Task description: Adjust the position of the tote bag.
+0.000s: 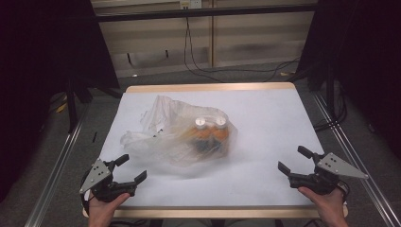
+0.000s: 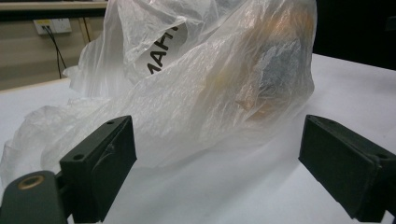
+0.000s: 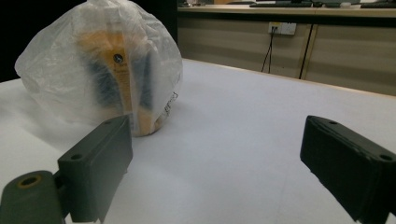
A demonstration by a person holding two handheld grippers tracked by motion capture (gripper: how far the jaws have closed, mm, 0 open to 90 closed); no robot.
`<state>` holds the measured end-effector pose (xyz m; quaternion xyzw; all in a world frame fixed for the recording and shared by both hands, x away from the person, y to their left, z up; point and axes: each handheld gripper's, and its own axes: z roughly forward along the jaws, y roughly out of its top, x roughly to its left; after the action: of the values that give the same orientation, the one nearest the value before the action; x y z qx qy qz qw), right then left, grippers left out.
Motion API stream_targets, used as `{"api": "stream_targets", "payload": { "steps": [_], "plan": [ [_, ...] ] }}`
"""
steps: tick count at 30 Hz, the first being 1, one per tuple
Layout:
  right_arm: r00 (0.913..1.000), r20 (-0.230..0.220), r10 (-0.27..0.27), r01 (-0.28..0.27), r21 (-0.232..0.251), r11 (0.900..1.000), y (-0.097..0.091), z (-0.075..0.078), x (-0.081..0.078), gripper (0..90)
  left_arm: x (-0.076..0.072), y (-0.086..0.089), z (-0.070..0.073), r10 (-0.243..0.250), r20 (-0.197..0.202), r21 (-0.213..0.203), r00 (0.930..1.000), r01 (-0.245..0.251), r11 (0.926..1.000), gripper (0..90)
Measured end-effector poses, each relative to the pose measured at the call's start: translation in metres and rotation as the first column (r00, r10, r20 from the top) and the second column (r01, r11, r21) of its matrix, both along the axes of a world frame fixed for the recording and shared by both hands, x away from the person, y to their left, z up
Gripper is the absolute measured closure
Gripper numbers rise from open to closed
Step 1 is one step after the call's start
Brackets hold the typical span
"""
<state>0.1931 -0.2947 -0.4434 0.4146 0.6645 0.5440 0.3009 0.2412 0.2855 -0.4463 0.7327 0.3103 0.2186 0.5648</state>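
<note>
I see my left gripper [image 1: 128, 169] and right gripper [image 1: 294, 160] both agape, empty. The crumpled translucent plastic bag [image 1: 165, 132] of two white-capped orange bottles [image 1: 210, 131] sits between them on the white table [image 1: 265, 118], nothing blocking either.

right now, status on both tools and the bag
Left tool open, empty, near the plastic bag. Right tool open, empty, well clear of it. Bag upright mid-table, two white-capped bottles inside. Nothing in the way.

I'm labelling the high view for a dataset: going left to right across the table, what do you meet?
left gripper → plastic bag → two white-capped bottles inside the bag's right part → right gripper
</note>
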Motion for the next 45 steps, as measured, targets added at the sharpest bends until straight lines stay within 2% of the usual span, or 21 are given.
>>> {"api": "stream_targets", "payload": {
  "steps": [3, 8, 9, 13, 14, 16, 18, 24, 26, 31, 32, 35, 36, 38, 39, 40, 42, 43, 45],
  "plan": [
    [0.9995, -0.030, 0.007, -0.007, 0.004, 1.0000, 0.001, -0.001, 0.002, 10.2, 0.000, 0.000, 0.000, 0.007, -0.003, -0.008, 1.0000, -0.007, 0.9999, 11.5],
    [0.9989, -0.022, 0.042, -0.042, 0.009, 0.9991, 0.004, -0.001, 0.003, 13.1, 0.001, -0.002, 0.000, 0.001, -0.021, -0.008, 0.9998, -0.001, 1.0000, 13.8],
    [0.9985, -0.025, 0.049, -0.049, 0.007, 0.9988, 0.004, -0.001, 0.003, 14.0, 0.001, -0.002, 0.000, -0.009, -0.022, 0.008, 0.9997, 0.009, 0.9999, 15.0],
    [0.9976, -0.038, 0.058, -0.058, 0.008, 0.9983, 0.005, -0.001, 0.004, 16.2, -0.002, -0.004, 0.001, -0.024, -0.032, 0.010, 0.9992, 0.024, 0.9996, 19.6],
    [0.9974, -0.039, 0.060, -0.060, 0.013, 0.9981, 0.005, -0.001, 0.004, 16.2, -0.001, -0.003, 0.001, -0.038, -0.029, 0.021, 0.9988, 0.039, 0.9990, 20.9],
    [0.9961, -0.047, 0.075, -0.074, 0.004, 0.9972, 0.005, 0.000, 0.005, 17.7, -0.001, -0.003, 0.003, -0.031, -0.033, 0.021, 0.9990, 0.032, 0.9993, 23.4],
    [0.9956, -0.052, 0.078, -0.078, 0.002, 0.9969, 0.005, 0.000, 0.005, 18.3, 0.000, -0.003, 0.005, -0.045, -0.044, 0.014, 0.9980, 0.046, 0.9989, 26.7],
    [0.9915, -0.067, 0.111, -0.112, -0.008, 0.9937, 0.011, 0.000, 0.006, 19.7, 0.003, -0.010, 0.013, -0.049, -0.030, 0.007, 0.9983, 0.050, 0.9988, 33.6],
    [0.9905, -0.076, 0.115, -0.116, -0.013, 0.9932, 0.012, 0.000, 0.007, 19.7, 0.007, -0.013, 0.018, -0.055, -0.027, -0.014, 0.9981, 0.055, 0.9984, 35.1],
    [0.9883, -0.084, 0.127, -0.129, -0.017, 0.9915, 0.014, -0.001, 0.007, 20.2, 0.019, -0.016, 0.033, -0.064, -0.005, 0.003, 0.9980, 0.064, 0.9980, 42.3],
    [0.9880, -0.086, 0.128, -0.130, -0.016, 0.9914, 0.014, -0.001, 0.007, 20.3, 0.022, -0.016, 0.035, -0.057, -0.006, -0.005, 0.9983, 0.057, 0.9983, 44.0],
    [0.9874, -0.086, 0.133, -0.135, -0.020, 0.9906, 0.014, -0.001, 0.007, 20.5, 0.029, -0.014, 0.040, -0.051, -0.016, -0.028, 0.9986, 0.050, 0.9984, 47.6],
    [0.9871, -0.088, 0.134, -0.136, -0.019, 0.9905, 0.014, -0.001, 0.007, 20.5, 0.032, -0.013, 0.041, -0.056, -0.019, -0.041, 0.9983, 0.055, 0.9977, 48.9],
    [0.9863, -0.093, 0.137, -0.139, -0.018, 0.9902, 0.014, -0.001, 0.007, 20.7, 0.036, -0.013, 0.044, -0.071, -0.023, -0.043, 0.9972, 0.070, 0.9966, 51.3],
    [0.9861, -0.095, 0.137, -0.139, -0.020, 0.9901, 0.015, -0.001, 0.008, 20.8, 0.038, -0.013, 0.046, -0.064, -0.020, -0.045, 0.9978, 0.063, 0.9970, 52.1],
    [0.9858, -0.095, 0.138, -0.141, -0.021, 0.9898, 0.015, -0.001, 0.008, 21.1, 0.041, -0.013, 0.048, -0.081, -0.025, -0.061, 0.9964, 0.079, 0.9950, 53.5],
    [0.9842, -0.096, 0.149, -0.152, -0.021, 0.9882, 0.016, -0.001, 0.008, 21.7, 0.045, -0.014, 0.051, -0.089, -0.036, -0.062, 0.9954, 0.087, 0.9943, 55.2],
    [0.9835, -0.099, 0.151, -0.154, -0.019, 0.9879, 0.017, -0.001, 0.008, 21.9, 0.048, -0.014, 0.053, -0.090, -0.033, -0.046, 0.9954, 0.089, 0.9950, 55.9],
    [0.9820, -0.101, 0.160, -0.163, -0.021, 0.9865, 0.018, -0.001, 0.008, 22.9, 0.052, -0.018, 0.055, -0.103, -0.038, -0.066, 0.9940, 0.100, 0.9928, 57.7]
  ]
}}
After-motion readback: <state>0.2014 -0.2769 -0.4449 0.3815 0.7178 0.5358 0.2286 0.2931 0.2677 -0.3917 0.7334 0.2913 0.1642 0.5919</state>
